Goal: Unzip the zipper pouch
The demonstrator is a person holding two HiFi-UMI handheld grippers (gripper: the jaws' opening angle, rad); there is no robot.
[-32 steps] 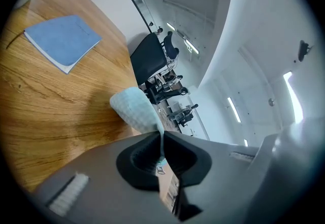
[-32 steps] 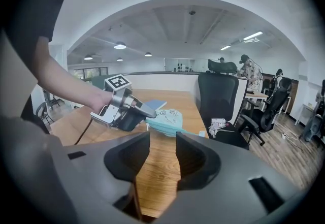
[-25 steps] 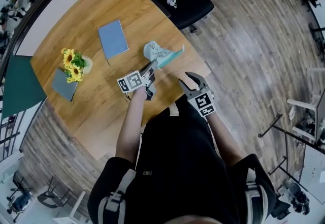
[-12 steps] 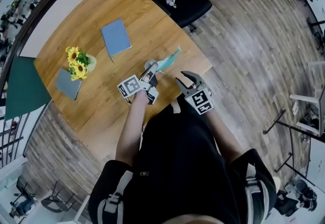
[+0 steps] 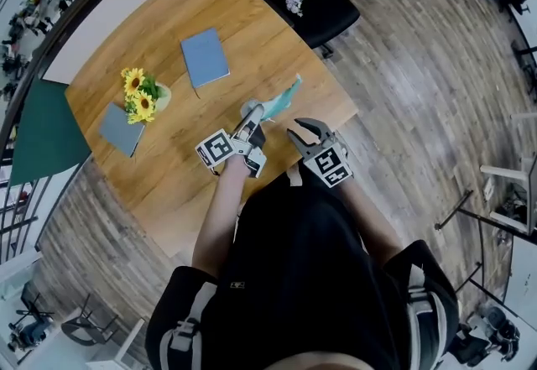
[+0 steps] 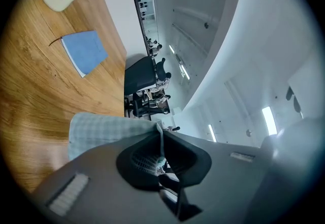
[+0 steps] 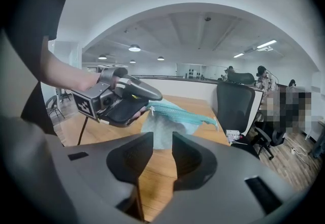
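My left gripper is clamped shut on one end of the pale teal checked fabric zipper pouch, holding it clear above the wooden table. Its teal zipper looks fully closed. My right gripper is near the pouch but not touching it. Its jaws have just been narrowing and are partly apart, with nothing between them. So the hold is done, and I judge that catching the pull and drawing it open is all left to do.

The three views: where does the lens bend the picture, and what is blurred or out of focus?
Head view: strong fisheye, the table edge and the floor planks curve. Left gripper view: dark corners; the left gripper, nearest the lens, is soft, the blue notebook sharp. Right gripper view: round dark border, a mosaic patch at right, the pouch fairly sharp.
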